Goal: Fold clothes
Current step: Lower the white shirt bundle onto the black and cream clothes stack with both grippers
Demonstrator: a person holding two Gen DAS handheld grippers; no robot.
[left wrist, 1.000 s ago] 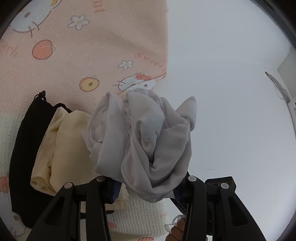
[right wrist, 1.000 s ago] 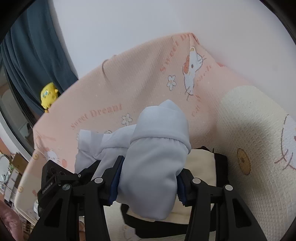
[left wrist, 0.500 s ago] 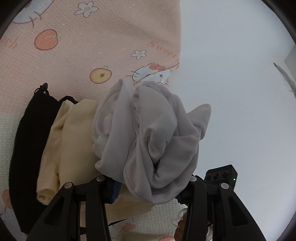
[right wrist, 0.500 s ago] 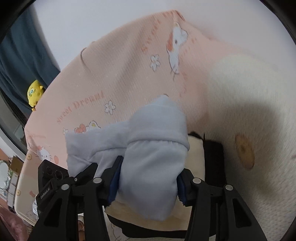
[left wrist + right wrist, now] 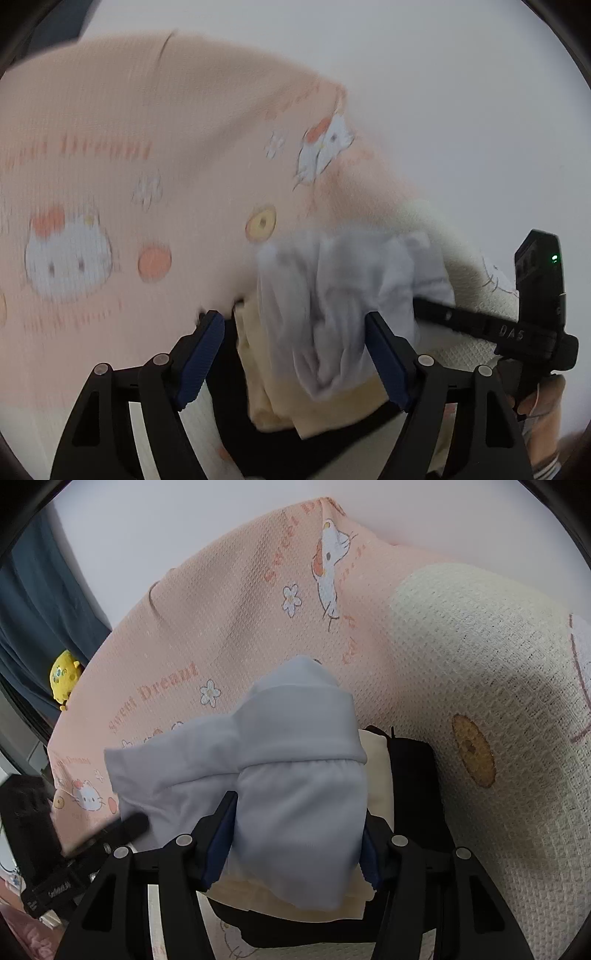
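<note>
Two grippers here: right gripper (image 5: 297, 843) jaws pinch the soft, floppy grey garment (image 5: 295, 775), left gripper (image 5: 295, 354) jaws just opened off it, so I'd grab the thick fold.

We see both tools, left tool (image 5: 295, 354) and right tool (image 5: 299, 843), as black frames with silver screws and ribbed blue pads (image 5: 201, 360). The right tool's body shows a green LED (image 5: 554, 257) and white lettering.
</note>
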